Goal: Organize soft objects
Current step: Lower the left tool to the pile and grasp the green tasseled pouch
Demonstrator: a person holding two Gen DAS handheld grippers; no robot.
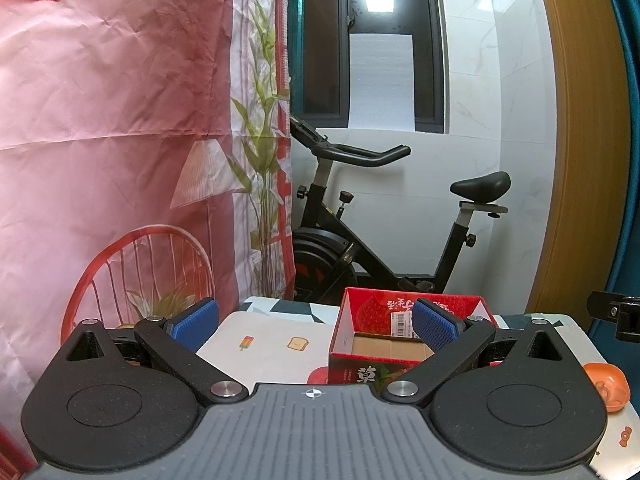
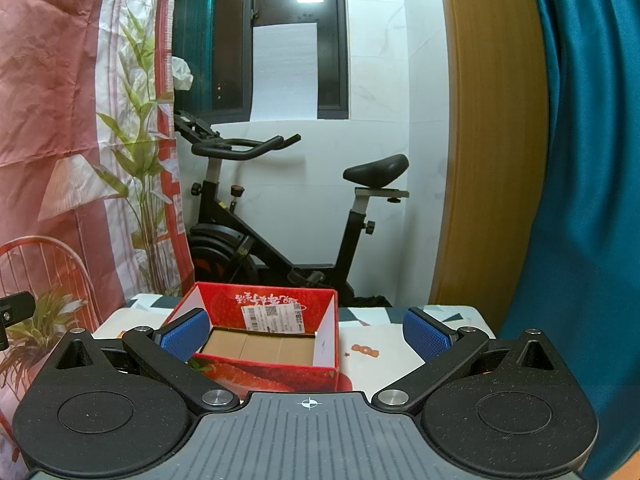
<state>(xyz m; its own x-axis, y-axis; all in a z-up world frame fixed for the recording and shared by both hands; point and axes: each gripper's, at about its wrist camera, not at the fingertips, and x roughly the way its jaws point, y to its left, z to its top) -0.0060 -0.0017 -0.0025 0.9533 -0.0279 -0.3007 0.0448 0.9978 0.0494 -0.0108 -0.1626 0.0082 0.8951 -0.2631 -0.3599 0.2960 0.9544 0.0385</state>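
A red cardboard box printed with strawberries stands open on a small table; its brown floor is bare. My left gripper is open and holds nothing, its right pad in front of the box. An orange soft toy lies at the table's right edge in the left wrist view. In the right wrist view the same box sits just ahead. My right gripper is open and holds nothing, with the box between its blue pads.
The table wears a white cloth with small food prints. Behind it stands a black exercise bike. A pink printed curtain hangs on the left, a wooden door frame and teal fabric on the right.
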